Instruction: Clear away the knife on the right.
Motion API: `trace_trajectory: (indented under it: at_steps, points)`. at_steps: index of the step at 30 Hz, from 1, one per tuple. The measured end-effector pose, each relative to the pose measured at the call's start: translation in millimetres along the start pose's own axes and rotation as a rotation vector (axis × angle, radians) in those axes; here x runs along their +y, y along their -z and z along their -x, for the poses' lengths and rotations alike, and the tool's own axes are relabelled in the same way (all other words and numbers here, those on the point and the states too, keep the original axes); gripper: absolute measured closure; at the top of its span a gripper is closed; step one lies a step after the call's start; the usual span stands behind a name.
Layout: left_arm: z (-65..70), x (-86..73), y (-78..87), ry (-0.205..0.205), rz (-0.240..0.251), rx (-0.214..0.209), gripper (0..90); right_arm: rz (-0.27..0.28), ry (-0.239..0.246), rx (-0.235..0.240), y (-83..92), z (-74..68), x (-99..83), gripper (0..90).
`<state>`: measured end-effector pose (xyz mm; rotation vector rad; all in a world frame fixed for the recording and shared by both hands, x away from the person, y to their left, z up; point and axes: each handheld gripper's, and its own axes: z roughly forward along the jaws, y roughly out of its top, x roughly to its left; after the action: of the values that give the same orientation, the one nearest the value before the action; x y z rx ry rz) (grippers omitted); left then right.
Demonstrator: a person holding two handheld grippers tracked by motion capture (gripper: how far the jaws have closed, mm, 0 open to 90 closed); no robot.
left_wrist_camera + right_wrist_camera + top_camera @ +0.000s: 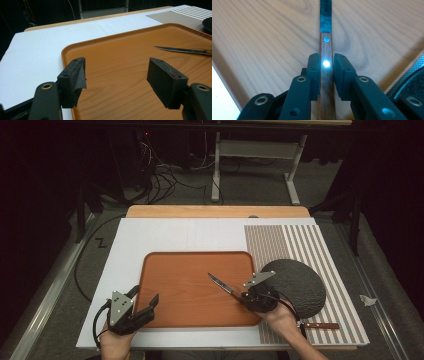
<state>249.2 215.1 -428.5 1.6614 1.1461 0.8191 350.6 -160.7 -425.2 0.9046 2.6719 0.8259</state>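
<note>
My right gripper point(327, 75) is clamped on the wooden handle of the knife point(223, 286); both pads bear on the handle sides. My left gripper point(145, 307) stands with its jaws wide apart and nothing between them, at the near left corner of the tray point(165, 265).

Position: the knife is over the right half of the tray, with the blade out over the tray floor. I cannot tell whether the blade touches the floor.

Hazards:
- The grip is narrow and sits on smooth wood. If I tilt the wrist sharply, the knife may pivot between the pads and the tip may drop.
- If I lower it tip-first, the point may gouge the tray.
- The pad cover point(79, 75) on my left gripper hangs loose; it may weaken a later grip.

Orientation: the long axis runs diagonally across the tray. The tip points toward the tray's far left; the handle end points toward its near right corner.
</note>
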Motion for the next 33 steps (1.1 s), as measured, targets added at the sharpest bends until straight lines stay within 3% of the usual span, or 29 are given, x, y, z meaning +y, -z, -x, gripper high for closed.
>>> trace_trajectory:
  at_steps: [9,14,18,20,24,28,33]
  points:
    - [0.0,0.0,0.4,-0.001,0.002,-0.002,31.4,-0.001,0.018,-0.009,-1.3,-5.1,-4.3,76.8]
    - [0.2,0.1,0.4,-0.001,0.002,-0.001,31.4,0.006,0.024,-0.015,-1.0,-6.3,-4.7,68.0]
    - [0.2,0.0,-0.1,-0.002,-0.002,0.0,31.4,0.07,0.017,-0.017,5.7,-5.0,-2.8,62.4]
    - [0.1,0.0,-0.4,0.0,-0.003,0.0,31.4,0.116,0.028,-0.017,9.1,-6.8,-1.0,66.7]
    - [0.1,-0.1,-0.3,-0.001,-0.001,0.002,31.4,0.152,0.065,0.007,9.4,-11.3,2.0,78.4]
    - [0.2,-0.2,-0.3,0.001,-0.003,0.004,31.5,0.119,0.099,0.036,1.3,-16.1,5.7,83.7]
    - [0.3,-0.2,-0.7,0.001,-0.003,0.003,31.5,0.074,0.111,0.033,-7.0,-16.9,6.9,85.1]
